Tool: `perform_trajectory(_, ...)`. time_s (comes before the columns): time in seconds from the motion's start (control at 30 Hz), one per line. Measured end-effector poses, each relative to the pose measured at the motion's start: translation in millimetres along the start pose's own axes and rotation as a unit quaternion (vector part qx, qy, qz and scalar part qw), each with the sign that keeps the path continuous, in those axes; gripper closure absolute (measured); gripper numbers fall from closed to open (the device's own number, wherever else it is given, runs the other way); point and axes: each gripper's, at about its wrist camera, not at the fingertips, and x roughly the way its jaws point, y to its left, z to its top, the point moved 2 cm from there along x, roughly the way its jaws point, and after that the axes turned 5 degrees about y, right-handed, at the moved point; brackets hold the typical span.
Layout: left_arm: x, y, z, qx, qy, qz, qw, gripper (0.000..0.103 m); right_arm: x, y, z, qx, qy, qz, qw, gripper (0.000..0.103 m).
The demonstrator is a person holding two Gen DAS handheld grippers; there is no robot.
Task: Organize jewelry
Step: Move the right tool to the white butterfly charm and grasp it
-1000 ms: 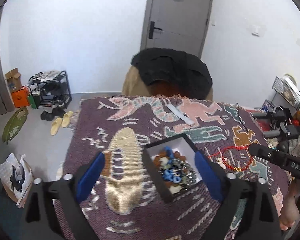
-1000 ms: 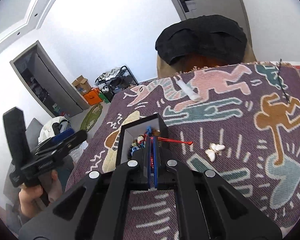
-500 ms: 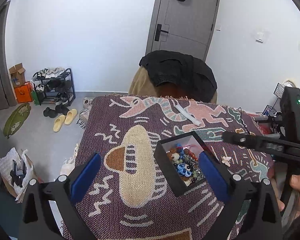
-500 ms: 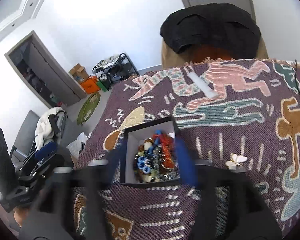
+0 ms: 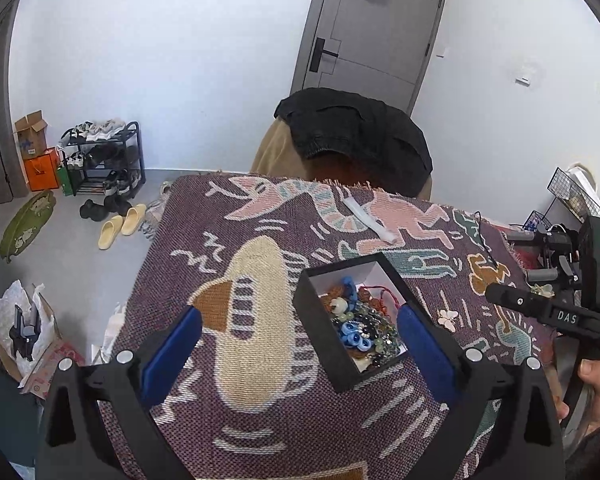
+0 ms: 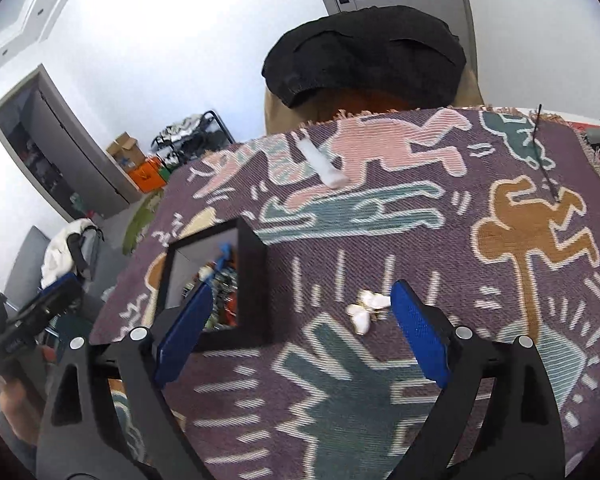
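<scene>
Looking along the left gripper (image 5: 300, 344), its fingers spread wide above the black jewelry box (image 5: 354, 320) heaped with beads on the patterned worktop (image 5: 240, 420), while the right gripper (image 6: 298, 332) view shows fingers equally apart, empty, framing a white butterfly brooch (image 6: 366, 310) just beside that box.

One marking reads — "DAS" (white letters) on the right hand-held gripper (image 5: 568, 317).
</scene>
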Motion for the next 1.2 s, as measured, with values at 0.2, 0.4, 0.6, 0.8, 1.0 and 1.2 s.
perform_trajectory(0.2,15,-12,-6,0.005,0.013,-0.005,0.9999,0.008,5,-17,-9,-0.012,0.013,-0.026,1.000,0.013)
perform_trajectory(0.4,26,-22,-14,-0.001,0.025,-0.005,0.9997,0.008,24,-27,-14,-0.041,0.037,-0.052,0.997,0.013)
perform_trajectory(0.6,32,-37,-27,-0.012,0.025,0.013,0.9995,0.008,45,-30,-18,-0.097,0.056,-0.064,0.992,0.013)
perform_trajectory(0.8,38,-57,-41,-0.013,0.023,0.030,0.9992,0.008,57,-29,-22,-0.156,0.071,-0.070,0.983,0.013)
perform_trajectory(1.0,46,-68,-58,-0.033,0.024,0.043,0.9982,0.008,67,-26,-27,-0.215,0.079,-0.071,0.971,0.013)
perform_trajectory(1.2,55,-58,-72,-0.068,0.029,0.052,0.9959,0.008,76,-29,-24,-0.230,0.093,-0.037,0.968,0.029)
